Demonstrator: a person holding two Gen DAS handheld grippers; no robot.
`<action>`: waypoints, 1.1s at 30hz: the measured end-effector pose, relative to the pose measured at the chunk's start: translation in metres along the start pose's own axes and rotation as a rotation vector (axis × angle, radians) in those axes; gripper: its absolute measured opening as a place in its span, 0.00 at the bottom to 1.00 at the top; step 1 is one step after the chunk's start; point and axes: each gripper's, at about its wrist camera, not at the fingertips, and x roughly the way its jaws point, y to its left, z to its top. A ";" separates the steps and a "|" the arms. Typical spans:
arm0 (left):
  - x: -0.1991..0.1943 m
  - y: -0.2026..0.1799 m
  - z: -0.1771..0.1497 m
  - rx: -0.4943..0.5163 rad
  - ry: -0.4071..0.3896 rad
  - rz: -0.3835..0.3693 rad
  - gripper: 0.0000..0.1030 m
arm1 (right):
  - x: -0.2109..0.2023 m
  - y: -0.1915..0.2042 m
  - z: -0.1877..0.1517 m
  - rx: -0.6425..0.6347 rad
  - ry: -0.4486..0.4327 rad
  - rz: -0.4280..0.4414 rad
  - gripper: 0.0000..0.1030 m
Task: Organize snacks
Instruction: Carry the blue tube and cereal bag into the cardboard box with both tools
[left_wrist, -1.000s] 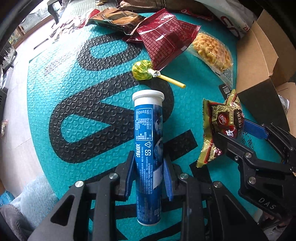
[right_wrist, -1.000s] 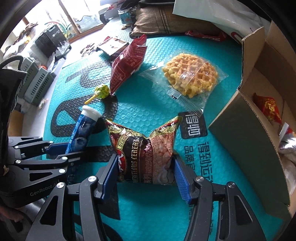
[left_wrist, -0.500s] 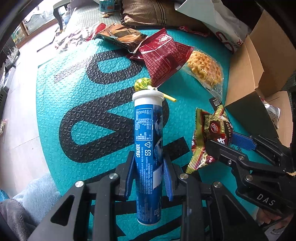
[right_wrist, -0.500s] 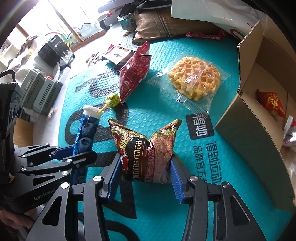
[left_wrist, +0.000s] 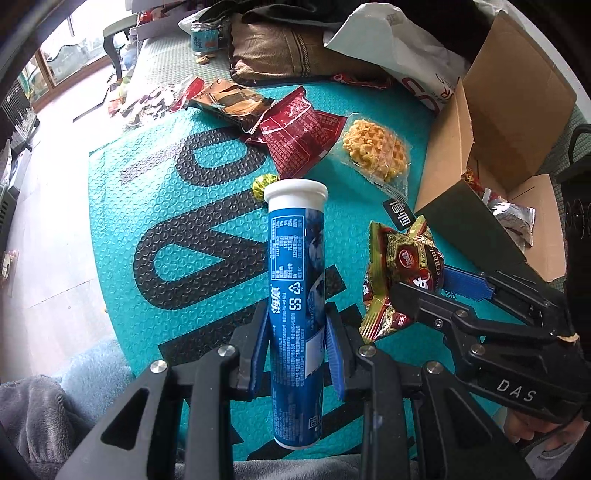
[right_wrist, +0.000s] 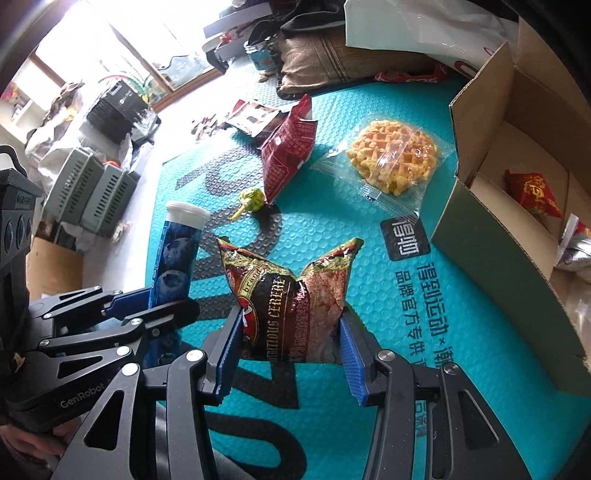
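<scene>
A blue tube with a white cap (left_wrist: 295, 295) stands out from my left gripper (left_wrist: 297, 343), whose blue pads are shut on its lower half; it hangs above the teal mat (left_wrist: 177, 206). The same tube (right_wrist: 177, 254) shows at the left of the right wrist view. My right gripper (right_wrist: 291, 343) is shut on a brown and gold cereal packet (right_wrist: 291, 306), squeezed from both sides and lifted off the mat (right_wrist: 369, 424). That packet (left_wrist: 402, 273) also appears right of the tube in the left wrist view.
An open cardboard box (right_wrist: 517, 221) with a red packet (right_wrist: 532, 192) inside stands at the right. On the mat lie a bagged waffle (right_wrist: 391, 162), a dark red packet (right_wrist: 288, 158), a green lollipop (right_wrist: 251, 199) and a brown packet (left_wrist: 229, 101). A white bag (left_wrist: 399, 55) and cushion (left_wrist: 280, 51) lie behind.
Both grippers have risen from the mat with their loads, the tube and the cereal packet. The right jaws have narrowed, crumpling the packet more. The box shows more of its inside.
</scene>
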 end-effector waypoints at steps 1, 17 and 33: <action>-0.003 -0.001 -0.001 0.003 -0.005 -0.004 0.27 | -0.004 0.000 -0.001 0.002 -0.006 0.003 0.46; -0.021 -0.063 -0.004 0.135 -0.037 -0.056 0.27 | -0.062 -0.031 -0.026 0.085 -0.087 -0.026 0.46; -0.027 -0.166 0.023 0.317 -0.082 -0.129 0.27 | -0.128 -0.104 -0.043 0.225 -0.207 -0.103 0.46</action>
